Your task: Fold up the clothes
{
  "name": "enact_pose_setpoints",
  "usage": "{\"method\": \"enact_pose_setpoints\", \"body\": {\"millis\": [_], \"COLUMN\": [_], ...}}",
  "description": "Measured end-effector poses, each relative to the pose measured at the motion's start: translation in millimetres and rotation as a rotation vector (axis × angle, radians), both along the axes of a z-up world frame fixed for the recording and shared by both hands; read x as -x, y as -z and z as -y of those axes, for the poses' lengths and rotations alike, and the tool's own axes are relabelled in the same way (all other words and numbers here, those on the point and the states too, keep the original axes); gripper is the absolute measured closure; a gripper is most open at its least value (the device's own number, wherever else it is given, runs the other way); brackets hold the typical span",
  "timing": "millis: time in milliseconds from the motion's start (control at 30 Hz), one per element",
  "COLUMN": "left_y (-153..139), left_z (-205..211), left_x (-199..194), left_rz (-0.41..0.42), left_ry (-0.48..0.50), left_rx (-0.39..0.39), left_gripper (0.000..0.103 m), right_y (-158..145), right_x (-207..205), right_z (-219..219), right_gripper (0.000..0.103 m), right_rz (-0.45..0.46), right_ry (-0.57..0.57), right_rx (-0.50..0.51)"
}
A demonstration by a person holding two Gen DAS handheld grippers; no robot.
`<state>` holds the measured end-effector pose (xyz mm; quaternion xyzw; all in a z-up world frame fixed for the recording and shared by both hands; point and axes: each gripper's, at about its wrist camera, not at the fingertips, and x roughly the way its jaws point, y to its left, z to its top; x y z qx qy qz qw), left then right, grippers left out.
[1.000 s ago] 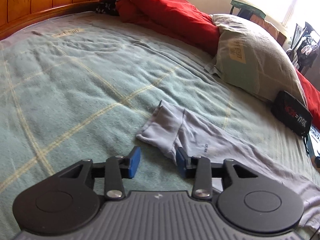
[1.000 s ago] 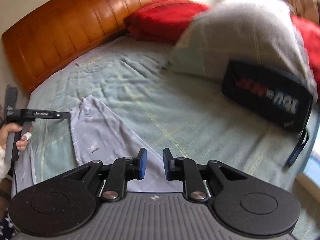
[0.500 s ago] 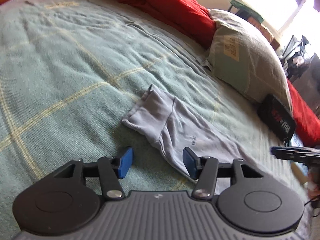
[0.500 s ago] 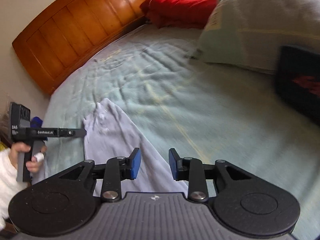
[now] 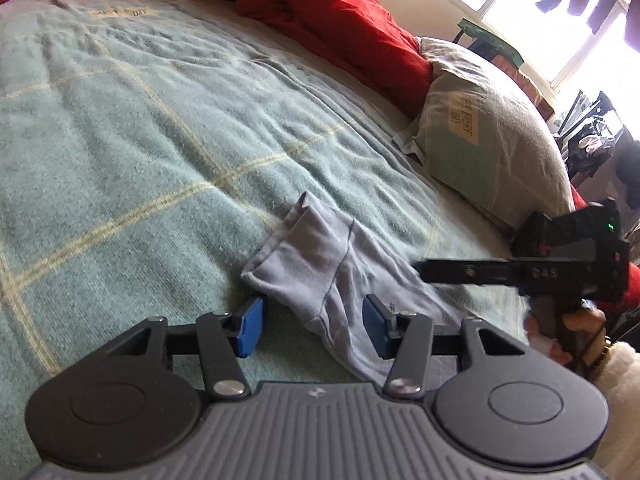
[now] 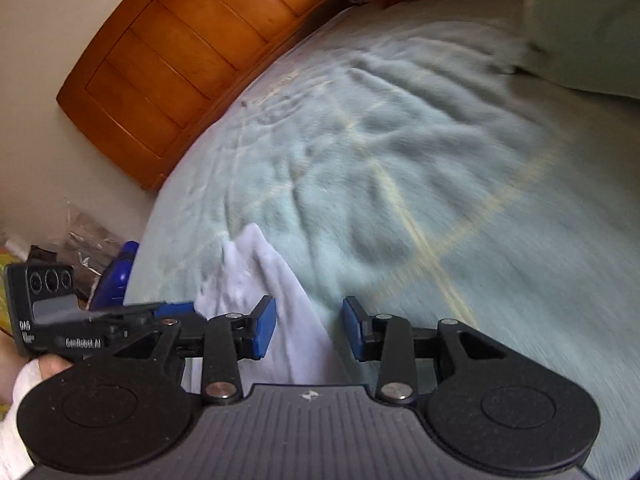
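Observation:
A pale lavender garment [image 5: 320,264] lies in a long strip on the teal blanket [image 5: 140,140], its folded end pointing up the bed. My left gripper [image 5: 314,322] hovers low over that end; its blue pads [image 5: 250,326] straddle the cloth without pressing it, and the jaws are closing. In the right wrist view the same garment [image 6: 256,272] runs under my right gripper [image 6: 310,330], whose jaws are opening with the cloth below and between them, untouched. The right gripper's black body [image 5: 560,264] shows at the right of the left wrist view, held in a hand [image 5: 580,320].
A grey-green pillow [image 5: 500,140] and a red quilt [image 5: 340,20] lie along the bed's far side. The wooden headboard [image 6: 180,60] stands at the top. Bags and a blue bottle [image 6: 116,276] sit beside the bed's left edge.
The right gripper swung left and down toward the garment, came into the left wrist view, and its jaws widened. The left gripper dipped closer to the cloth's end with wider jaws.

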<state>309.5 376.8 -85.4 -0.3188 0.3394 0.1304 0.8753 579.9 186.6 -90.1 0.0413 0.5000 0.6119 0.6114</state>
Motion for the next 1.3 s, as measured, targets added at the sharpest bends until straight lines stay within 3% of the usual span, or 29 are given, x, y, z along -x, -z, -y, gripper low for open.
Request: {"method": "enact_pose_setpoints", "body": {"millis": [133, 300, 533, 767, 1067, 1167, 1300], "left_y": [1, 0, 1, 1, 0, 0, 0], "left_z": [2, 3, 11, 11, 13, 13, 13], "left_x": [-1, 0, 0, 1, -1, -1, -1], "left_rz": [-0.006, -0.011, -0.011, -0.011, -0.022, -0.025, -0.023], "left_ry": [0.005, 0.015, 0.035, 0.037, 0.041, 0.046, 0.048], "left_rx": [-0.036, -0.064, -0.125, -0.125, -0.138, -0.144, -0.149], "left_gripper": [0.061, 0.065, 0.063, 0.063, 0.062, 0.062, 0.062], "right_y": [3, -2, -7, 2, 17, 19, 19], "right_x": [-2, 7, -6, -14, -23, -25, -24], "right_z": [-28, -38, 41, 119, 88, 99, 122], "right_gripper": [0.061, 0.061, 0.062, 0.062, 0.067, 0.076, 0.078], "right_rz": [-0.031, 0.019, -0.002, -0.107, -0.192, -0.202, -0.215], "right_ry": [-0.016, -0.05, -0.088, -0.091, -0.088, -0.092, -0.104], "right_rx": [-0.017, -0.01, 0.052, 0.068, -0.017, -0.003, 0.02]}}
